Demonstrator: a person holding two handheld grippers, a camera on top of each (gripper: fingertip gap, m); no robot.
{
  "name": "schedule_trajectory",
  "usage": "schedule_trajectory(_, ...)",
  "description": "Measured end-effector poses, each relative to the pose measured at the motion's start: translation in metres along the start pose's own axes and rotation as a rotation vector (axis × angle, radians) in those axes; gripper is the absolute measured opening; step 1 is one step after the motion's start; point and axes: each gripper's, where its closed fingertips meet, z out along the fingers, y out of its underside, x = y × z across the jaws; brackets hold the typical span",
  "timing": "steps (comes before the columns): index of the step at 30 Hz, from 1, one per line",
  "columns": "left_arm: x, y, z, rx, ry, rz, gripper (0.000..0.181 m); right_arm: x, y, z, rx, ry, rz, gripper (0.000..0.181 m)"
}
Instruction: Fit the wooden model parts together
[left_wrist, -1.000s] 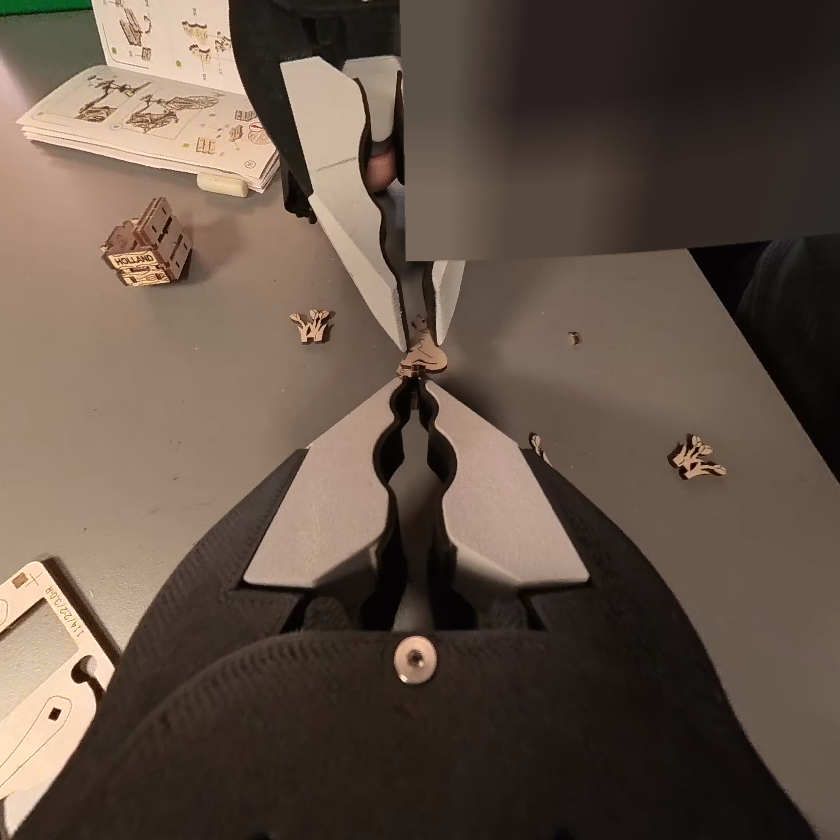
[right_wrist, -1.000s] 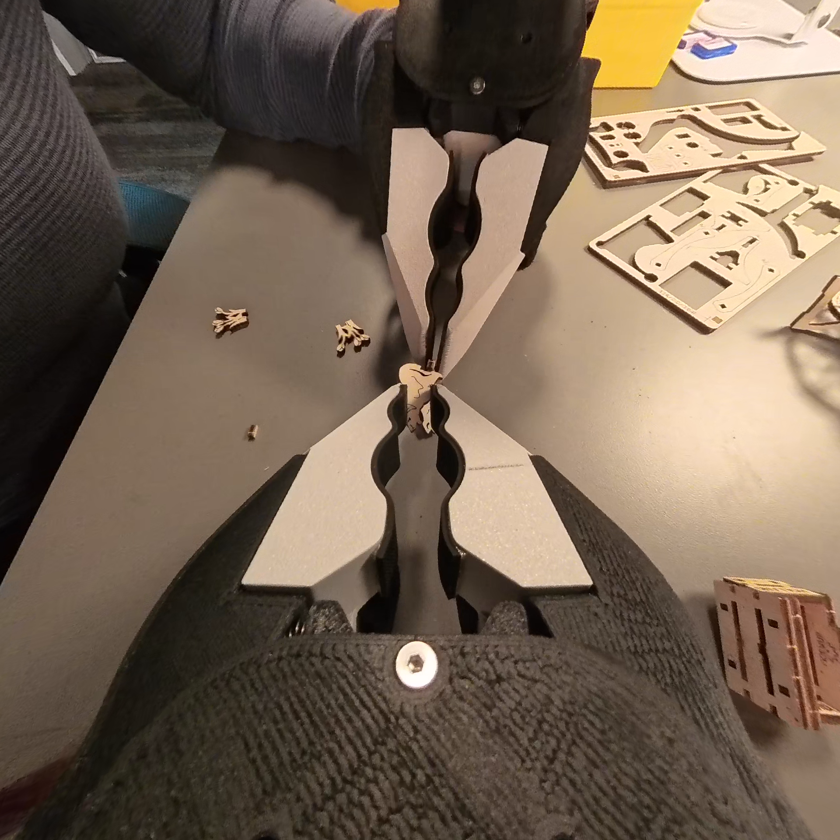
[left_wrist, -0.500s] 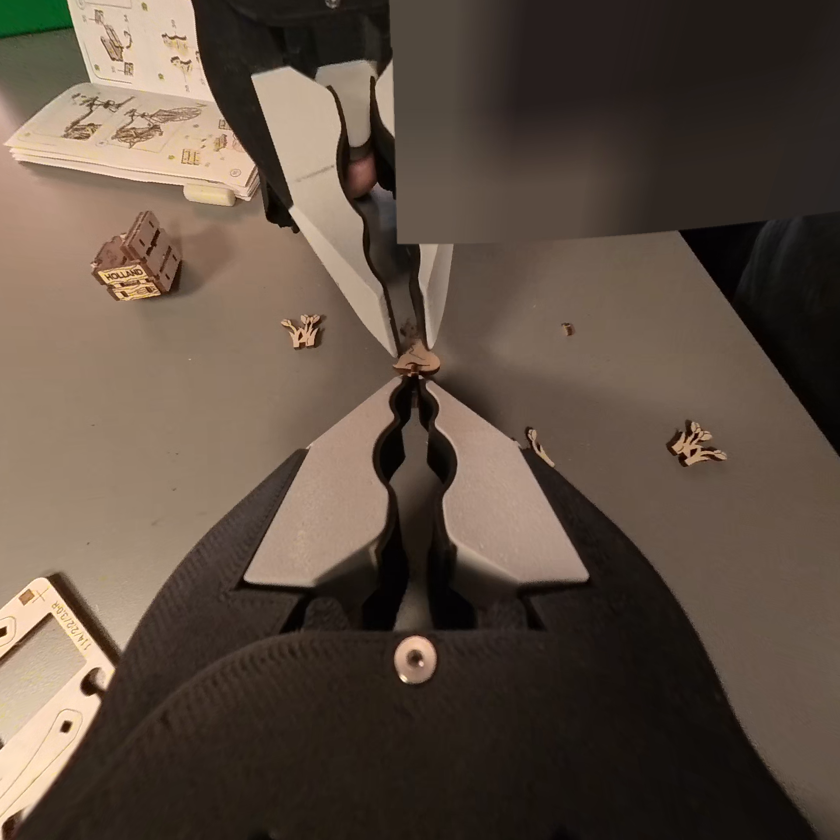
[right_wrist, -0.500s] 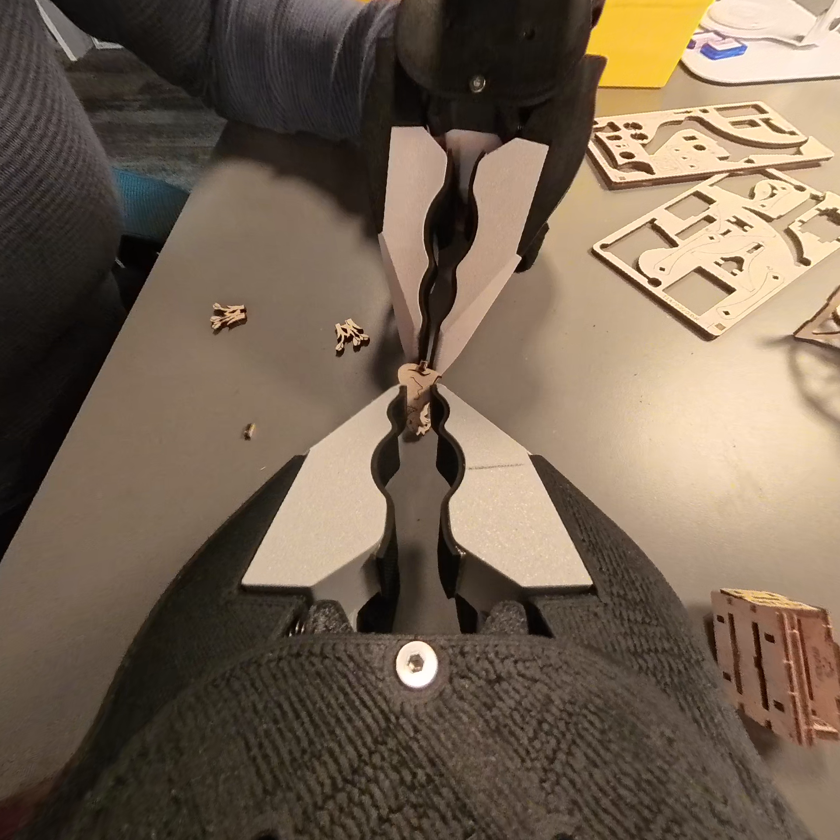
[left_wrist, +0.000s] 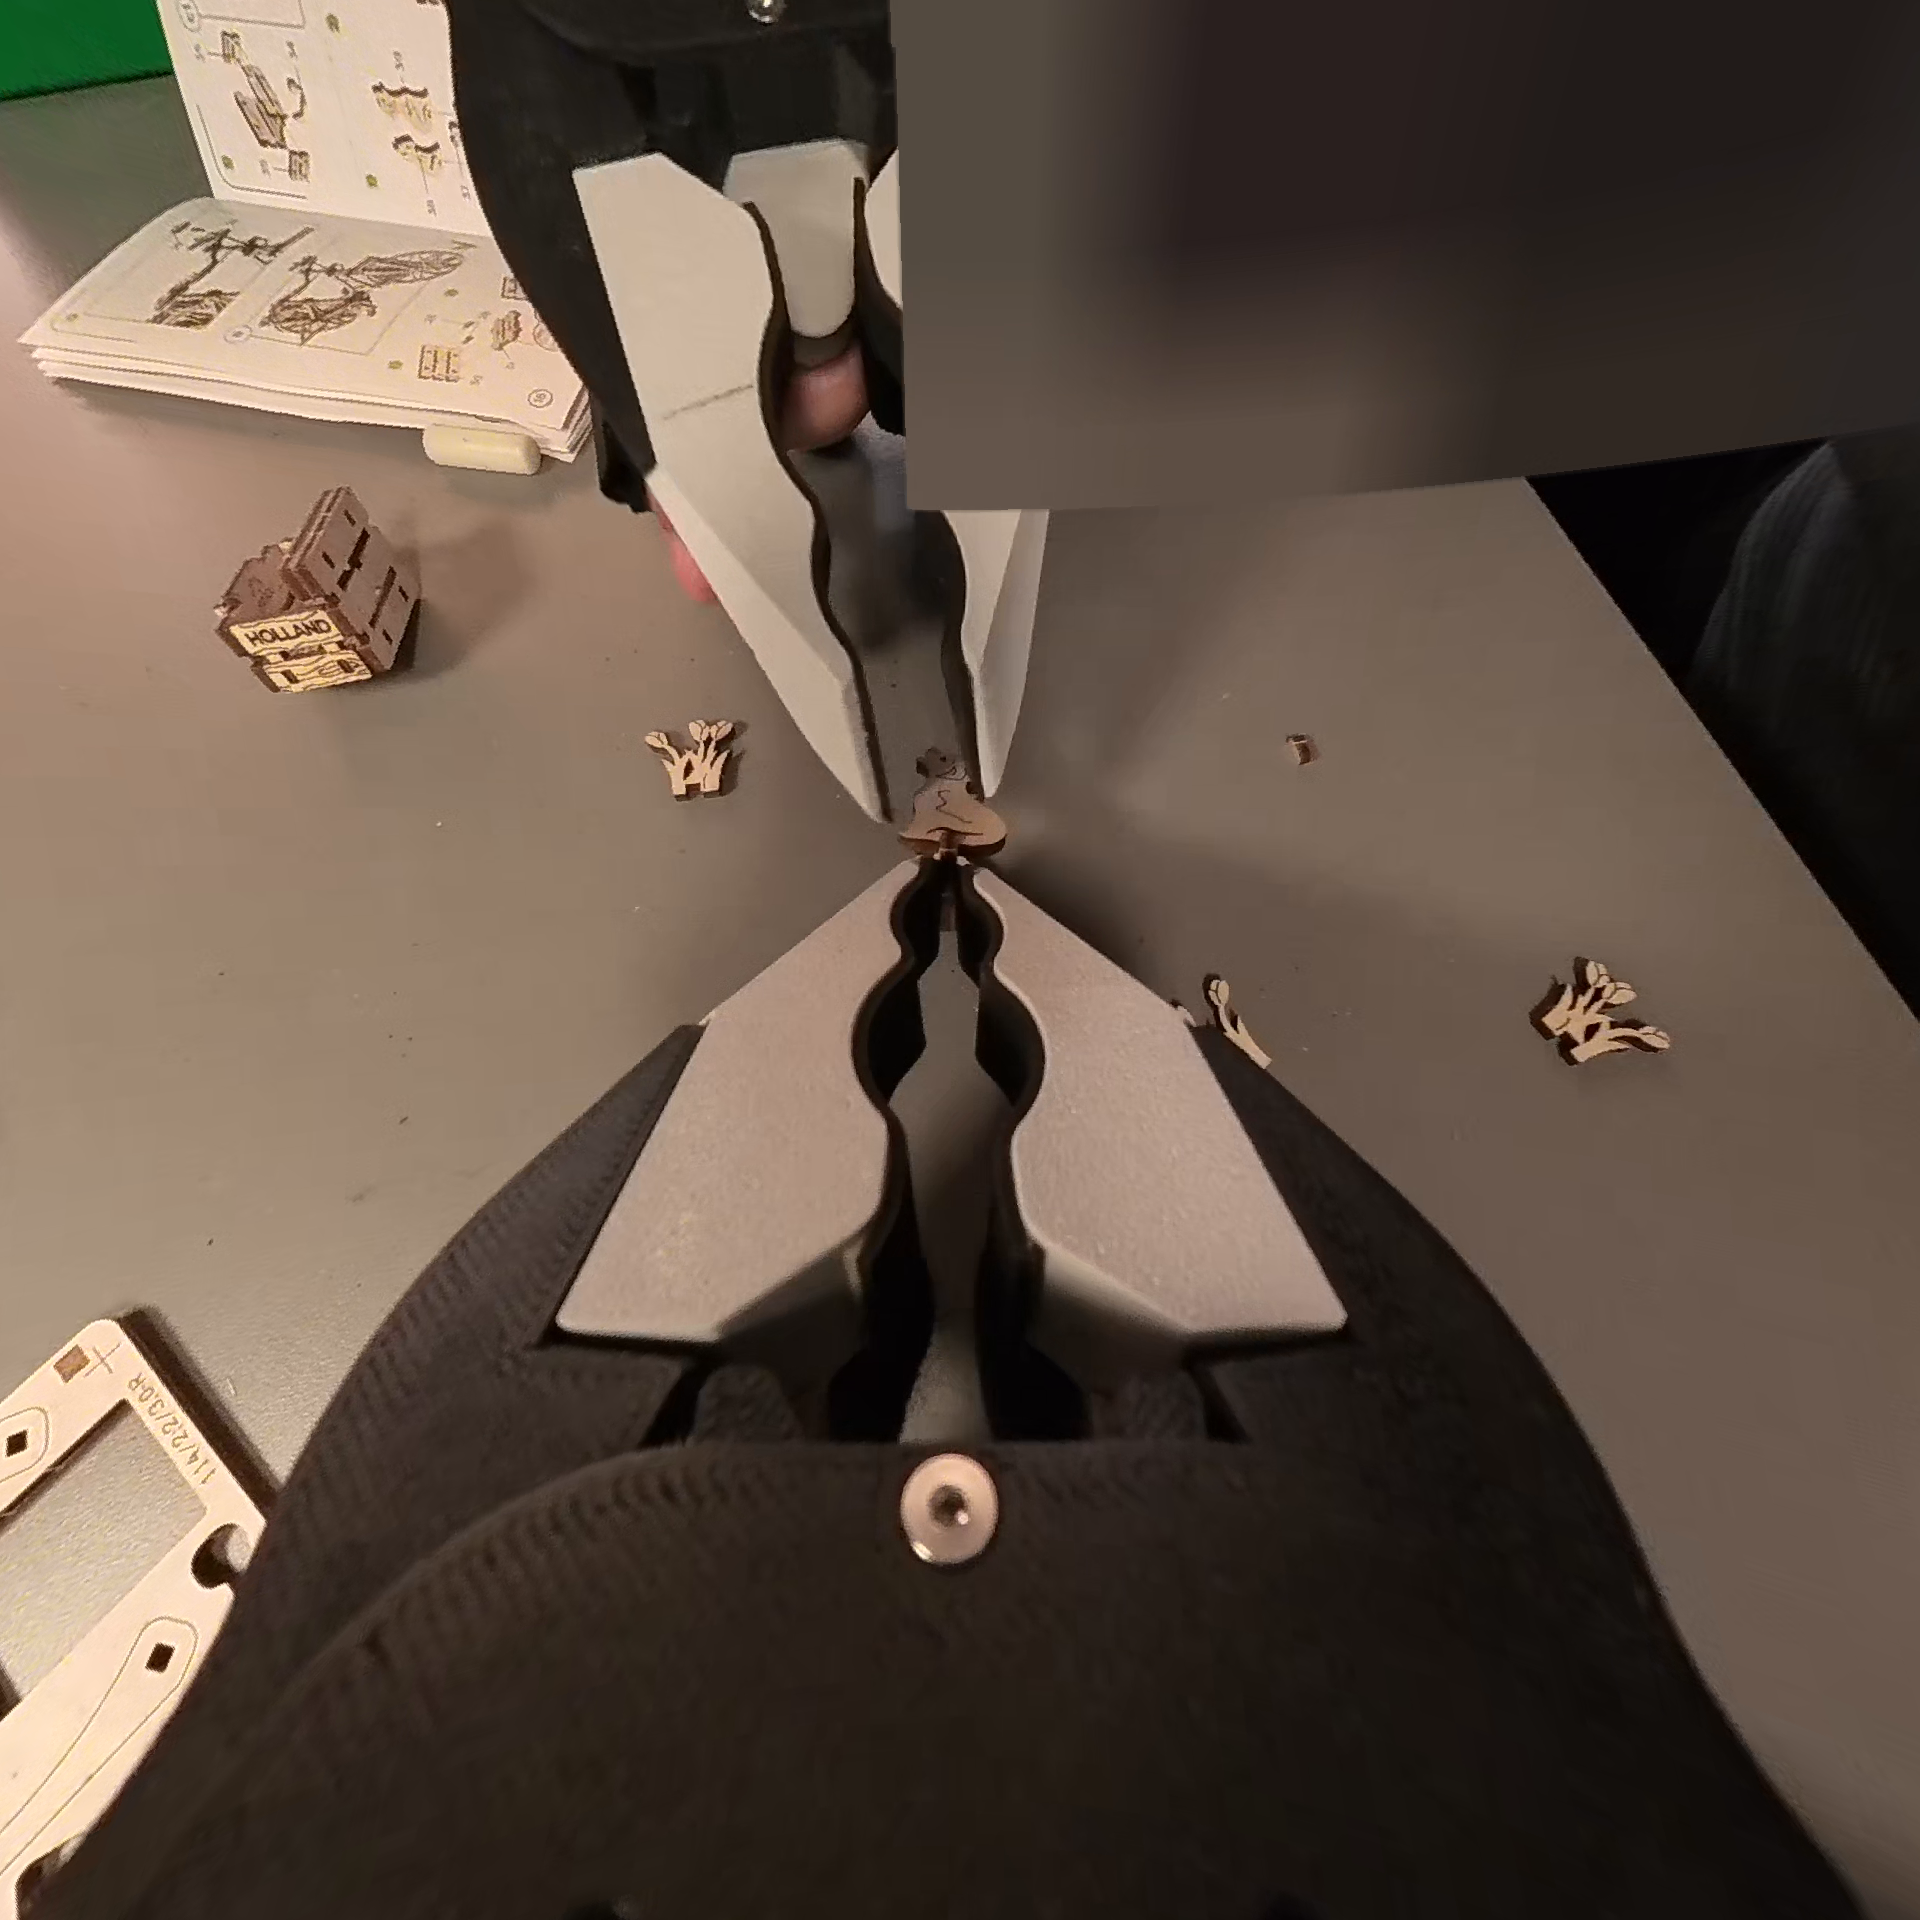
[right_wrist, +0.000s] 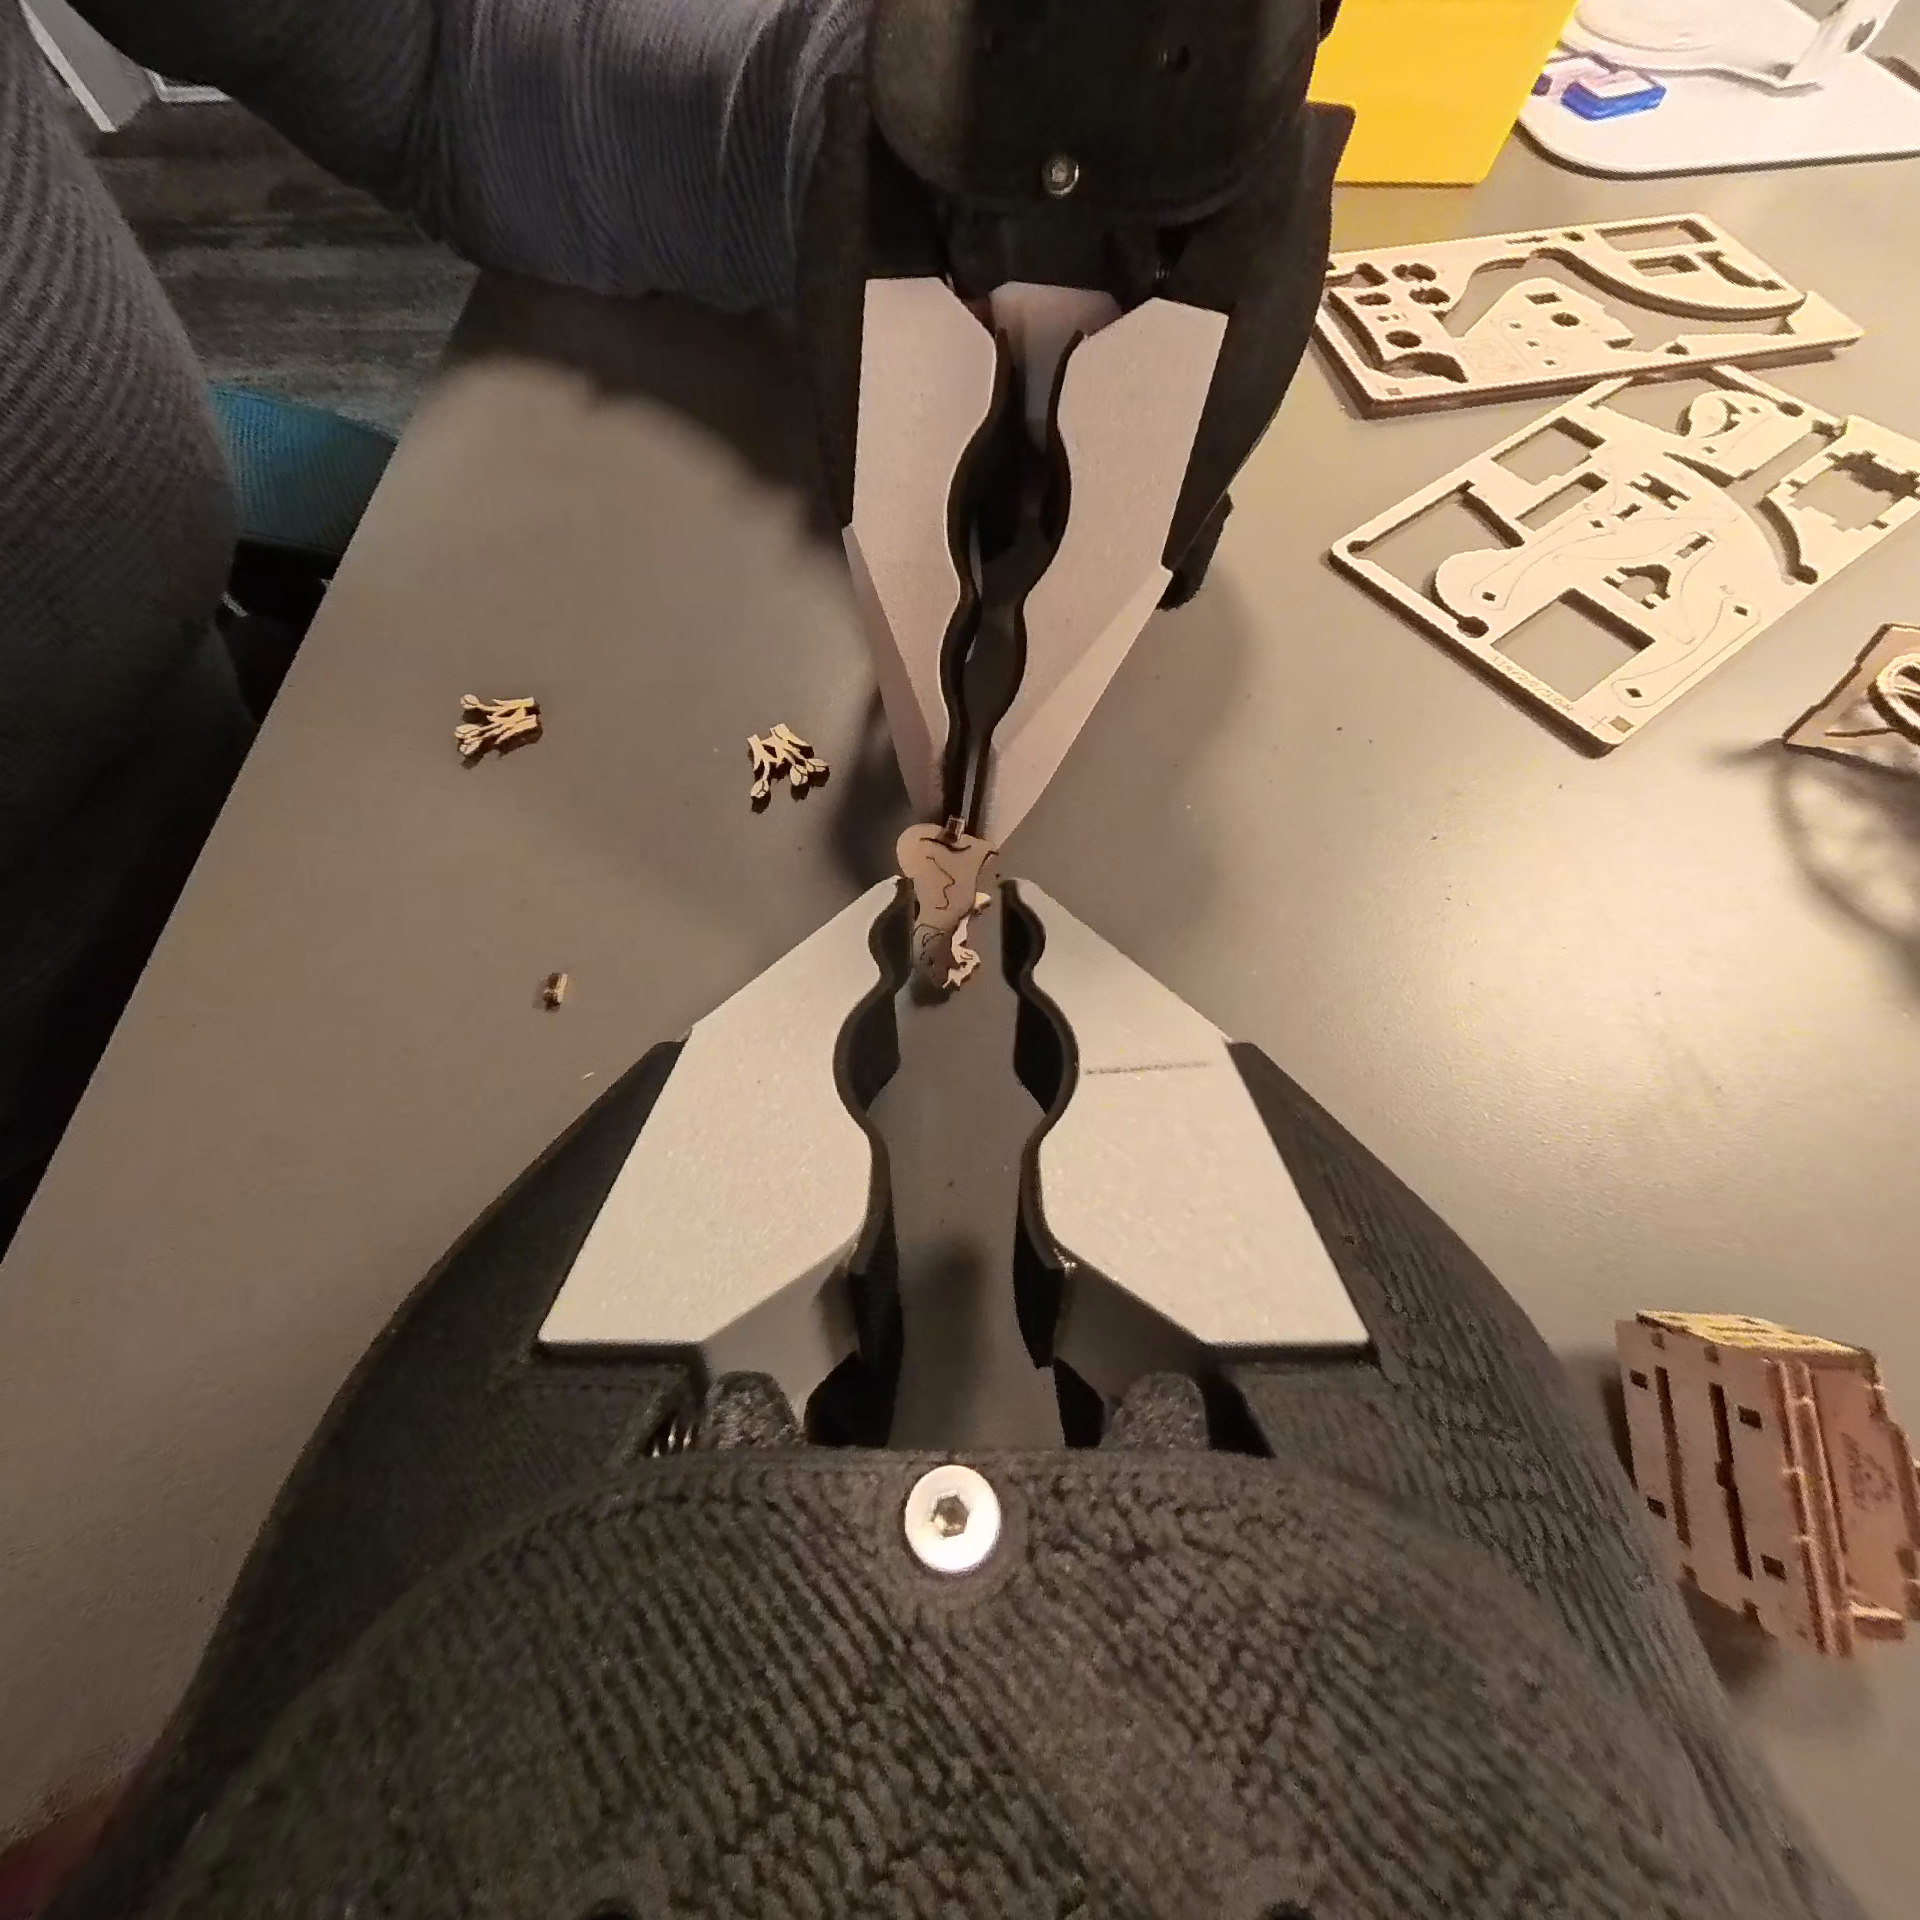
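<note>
My right gripper (right_wrist: 948, 894) has just loosened to a narrow gap around the wooden figure (right_wrist: 943, 902). My left gripper (left_wrist: 938, 871) stays pinched on its bottom tab above the table (left_wrist: 312, 935), so the hold has passed over.

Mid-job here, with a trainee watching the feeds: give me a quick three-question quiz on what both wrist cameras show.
1. True or false: the left gripper is shut on the base of the wooden figure.
2. The flower cutouts lie: A) on the table; B) in a bin; C) on the booklet.
3. Fill in: the right gripper has its fingers ____ around the figure.
Key: 1 true; 2 A; 3 open.
</note>
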Motion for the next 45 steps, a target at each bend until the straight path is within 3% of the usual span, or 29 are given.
schedule_trajectory(4, 0.0, 0.0, 0.0, 0.0, -0.004, -0.011, 0.001, 0.0, 0.003, -0.002, -0.01, 0.034, 0.004, 0.033)
schedule_trajectory(7, 0.0, 0.0, 0.0, 0.0, -0.01, -0.026, 0.001, 0.005, 0.007, -0.001, -0.046, 0.111, -0.034, 0.035)
schedule_trajectory(19, 0.0, -0.001, 0.0, 0.0, -0.015, -0.044, 0.001, 0.002, 0.01, -0.002, -0.173, 0.184, -0.148, 0.009)
schedule_trajectory(37, -0.002, -0.002, 0.002, -0.012, -0.05, -0.093, 0.001, 0.005, 0.014, -0.004, -0.244, 0.213, -0.191, 0.009)
schedule_trajectory(40, -0.001, 0.007, 0.007, -0.074, -0.047, -0.09, 0.016, 0.006, 0.018, -0.004, -0.259, 0.213, -0.187, 0.009)
schedule_trajectory(45, -0.001, 0.004, 0.004, -0.045, -0.056, -0.087, 0.021, 0.005, 0.017, -0.004, -0.243, 0.202, -0.172, 0.009)
